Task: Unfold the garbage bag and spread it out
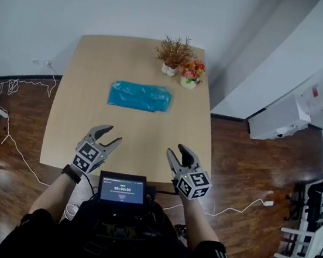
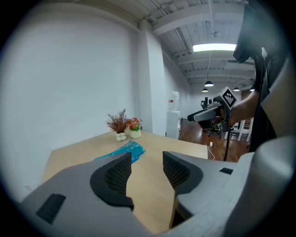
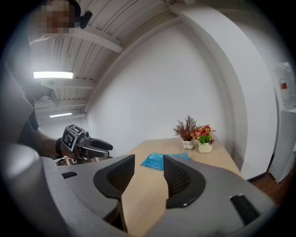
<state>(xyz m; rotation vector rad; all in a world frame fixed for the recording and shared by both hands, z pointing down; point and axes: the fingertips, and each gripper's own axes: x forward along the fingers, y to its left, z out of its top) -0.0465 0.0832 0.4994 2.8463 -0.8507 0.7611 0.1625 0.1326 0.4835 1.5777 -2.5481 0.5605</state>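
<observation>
A folded blue garbage bag (image 1: 140, 96) lies flat in the middle of the wooden table (image 1: 86, 121). It shows as well in the left gripper view as the bag (image 2: 126, 151) and in the right gripper view as the bag (image 3: 159, 160). My left gripper (image 1: 110, 135) hovers open above the table's near left part, well short of the bag. Over the near right part my right gripper (image 1: 177, 151) is open too. Nothing is between either pair of jaws, seen at the left gripper (image 2: 146, 169) and the right gripper (image 3: 149, 173).
Two small potted plants, one dry brown (image 1: 173, 55) and one with red flowers (image 1: 191, 74), stand at the table's far right corner. A small screen (image 1: 121, 189) sits at my chest. White cables (image 1: 14, 129) trail on the wooden floor to the left.
</observation>
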